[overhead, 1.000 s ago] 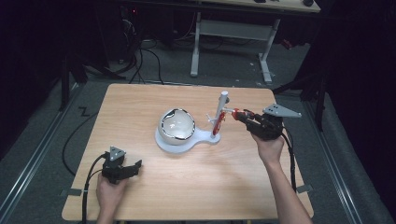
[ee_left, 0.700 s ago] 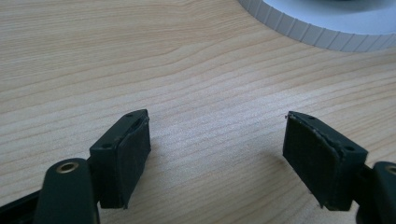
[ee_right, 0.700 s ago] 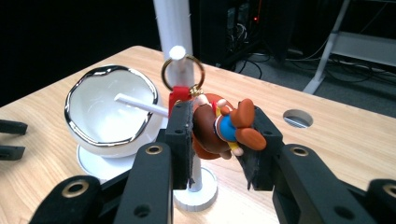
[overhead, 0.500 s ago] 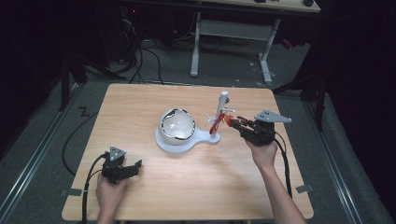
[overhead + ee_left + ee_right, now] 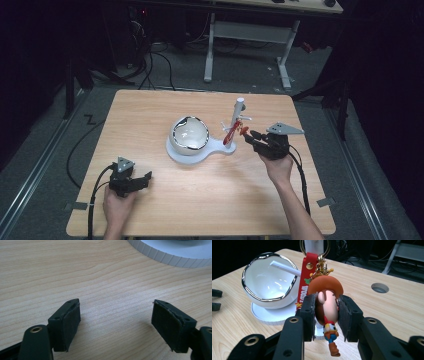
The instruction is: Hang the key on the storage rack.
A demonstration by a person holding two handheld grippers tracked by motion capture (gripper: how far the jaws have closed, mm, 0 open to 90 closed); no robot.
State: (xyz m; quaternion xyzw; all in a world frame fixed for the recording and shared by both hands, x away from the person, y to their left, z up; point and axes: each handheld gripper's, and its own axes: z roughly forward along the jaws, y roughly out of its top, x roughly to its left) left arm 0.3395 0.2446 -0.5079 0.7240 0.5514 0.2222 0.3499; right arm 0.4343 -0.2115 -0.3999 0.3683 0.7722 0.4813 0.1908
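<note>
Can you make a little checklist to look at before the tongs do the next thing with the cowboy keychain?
1. Right tongs squeezing the cowboy keychain by its head: ok.
2. Keychain's gold ring off the white post: cannot tell; its top is cut off.
3. Red strap hanging free, not tangled: cannot tell.
4. White bowl upright on its stand: ok.
5. Left tongs open, holding nothing, low over the table: ok.
</note>
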